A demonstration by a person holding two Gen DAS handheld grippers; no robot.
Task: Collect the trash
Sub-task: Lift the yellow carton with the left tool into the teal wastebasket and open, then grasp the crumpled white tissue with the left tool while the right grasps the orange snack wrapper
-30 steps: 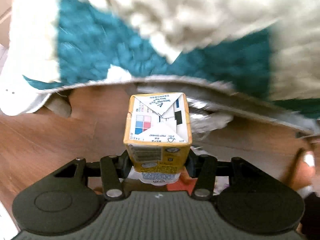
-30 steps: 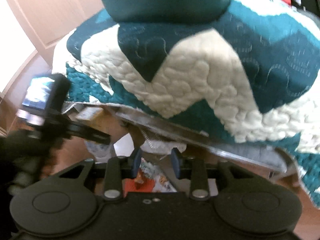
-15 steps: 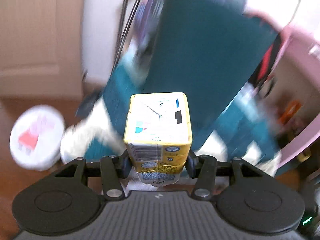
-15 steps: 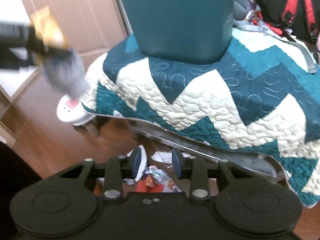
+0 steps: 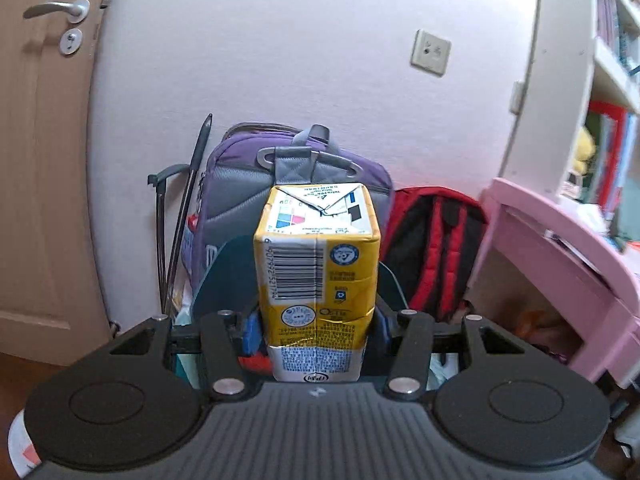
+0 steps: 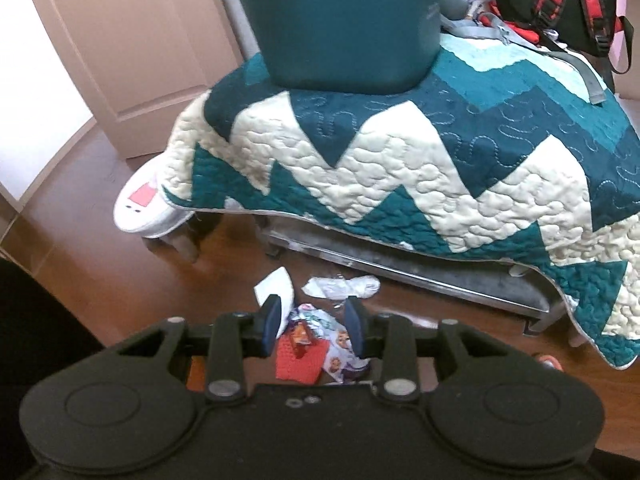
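My left gripper point(image 5: 316, 328) is shut on a yellow drink carton point(image 5: 316, 276), held upright with its folded white end pointing away. Just behind the carton shows the rim of a teal bin point(image 5: 216, 276). In the right wrist view the same teal bin point(image 6: 340, 20) stands on a quilt-covered bench point(image 6: 400, 168). My right gripper point(image 6: 314, 326) hangs open over trash on the wooden floor. That trash is colourful wrappers point(image 6: 320, 340), a red piece point(image 6: 298, 360), a white paper point(image 6: 276, 284) and a crumpled clear wrapper point(image 6: 344, 286). Nothing is pinched between its blue pads.
A purple backpack point(image 5: 240, 184) and a red-and-black backpack point(image 5: 432, 248) lean on the wall behind the bin. A pink desk point(image 5: 560, 248) stands to the right and a door point(image 5: 44, 160) to the left. A round white stool point(image 6: 144, 208) pokes out from under the quilt.
My left gripper rose with the carton from floor level by the quilt edge to bin height, facing the wall. It passed out of the right view. My right gripper lifted slightly.
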